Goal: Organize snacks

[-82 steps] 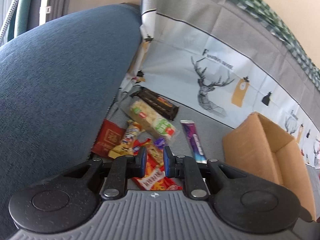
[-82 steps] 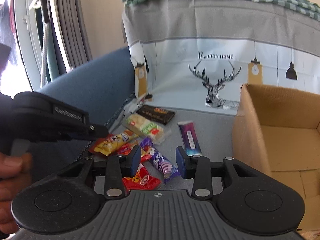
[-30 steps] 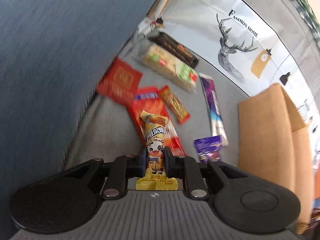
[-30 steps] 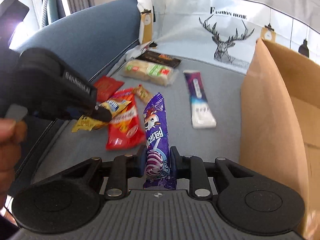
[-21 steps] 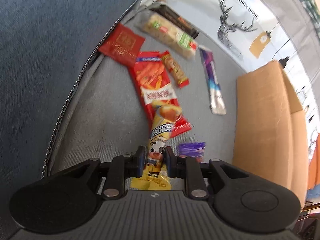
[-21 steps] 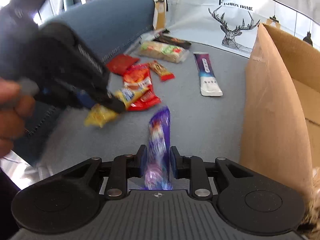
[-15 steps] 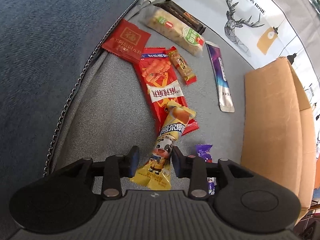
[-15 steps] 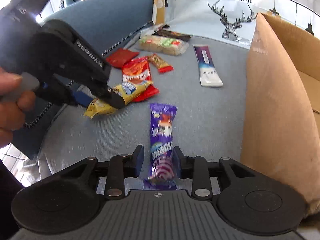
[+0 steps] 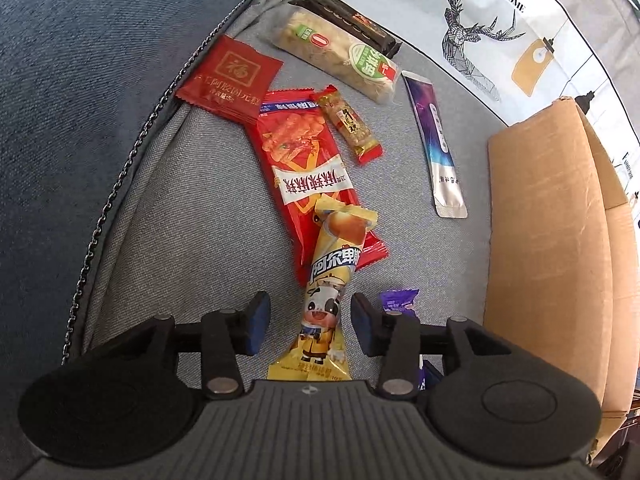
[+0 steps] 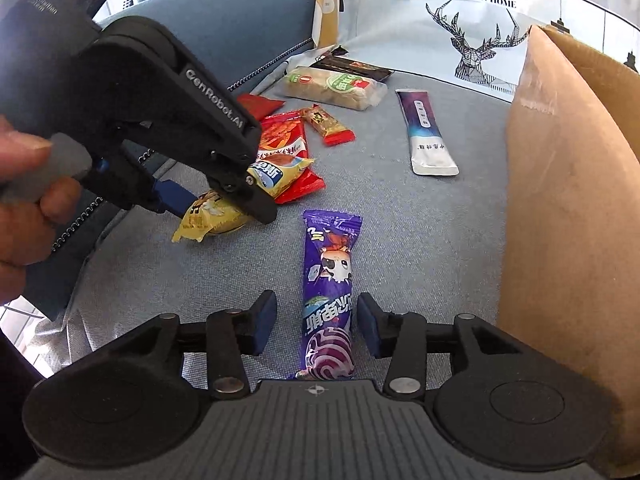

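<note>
A yellow cow-print snack packet [image 9: 330,292] lies on the grey sofa seat between the fingers of my left gripper [image 9: 307,322]. Its far end rests on a long red snack bag [image 9: 306,172]. The left jaws are opening and the pads stand clear of the packet. In the right wrist view a purple snack packet [image 10: 329,280] lies flat between the fingers of my right gripper [image 10: 317,324]. Those jaws are opening too, with gaps on both sides of the packet. The left gripper [image 10: 224,204] also shows there, held by a hand over the yellow packet [image 10: 212,216].
An open cardboard box [image 9: 548,248] stands at the right, close to both grippers. Farther back lie a red square packet [image 9: 232,76], a small red-gold bar [image 9: 350,124], a clear cracker pack [image 9: 340,56], a dark bar [image 9: 348,20] and a purple-white sachet [image 9: 438,148]. A blue cushion [image 9: 80,60] rises on the left.
Both grippers were shut on their packets a second ago. They carried them toward the near seat, set them down and have spread their fingers away from them.
</note>
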Motion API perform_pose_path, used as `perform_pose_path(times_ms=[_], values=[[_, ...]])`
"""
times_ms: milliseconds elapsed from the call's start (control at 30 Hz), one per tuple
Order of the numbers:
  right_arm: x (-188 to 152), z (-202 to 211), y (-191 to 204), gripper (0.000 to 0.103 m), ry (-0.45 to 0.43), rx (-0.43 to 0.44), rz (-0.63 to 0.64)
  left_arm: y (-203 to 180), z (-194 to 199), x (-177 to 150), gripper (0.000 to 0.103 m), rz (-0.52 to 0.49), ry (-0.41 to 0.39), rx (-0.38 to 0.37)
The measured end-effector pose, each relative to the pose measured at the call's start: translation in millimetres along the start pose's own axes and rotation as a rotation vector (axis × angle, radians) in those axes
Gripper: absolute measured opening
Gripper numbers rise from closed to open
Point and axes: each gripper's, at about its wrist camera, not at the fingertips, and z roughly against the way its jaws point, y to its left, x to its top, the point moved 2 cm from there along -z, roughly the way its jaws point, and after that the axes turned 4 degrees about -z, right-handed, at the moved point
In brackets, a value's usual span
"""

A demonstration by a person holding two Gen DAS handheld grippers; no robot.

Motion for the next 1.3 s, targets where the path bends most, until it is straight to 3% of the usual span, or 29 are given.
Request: perform_pose_path(times_ms=[133,267,367,567,700,833,1033,1300], values=[[-1,0,2,0.045,-0.006,-0.01,0.021,-2,0,0,0.049,-0.007,-0.002,0.007],[-2,1,2,0.029,-0.015,-0.021,0.029,-2,0,0,0.049,-0.011,-0.003,0.009],[0,3,0,0.023,-0.022,-0.025,0.015,-2,0,0,0.049,-0.014,-0.004,0.009],[0,2,-3,0.023,-0.01,-0.043,0.001,-3,-1,0,0.047,-0.024,-0.003,0.012],[1,0,-3,0.026,-0.009,-0.044,0.001,-4,-1,1,0.027,-0.036,0.0,0.024],[0,0,-2,0.026,-0.013,-0.047,0.012,-5,-2,0,0.02,-0.046,0.001,0.016],[1,2,-2,0.02,-0.031,-0.051,0.017,-7,0,1,0.017,-0.051,-0.012,0.001],[4,14,-2,0.019,-0.091,-0.05,0.016,-13,8,2,0.017,-0.047,-0.051,-0.029]])
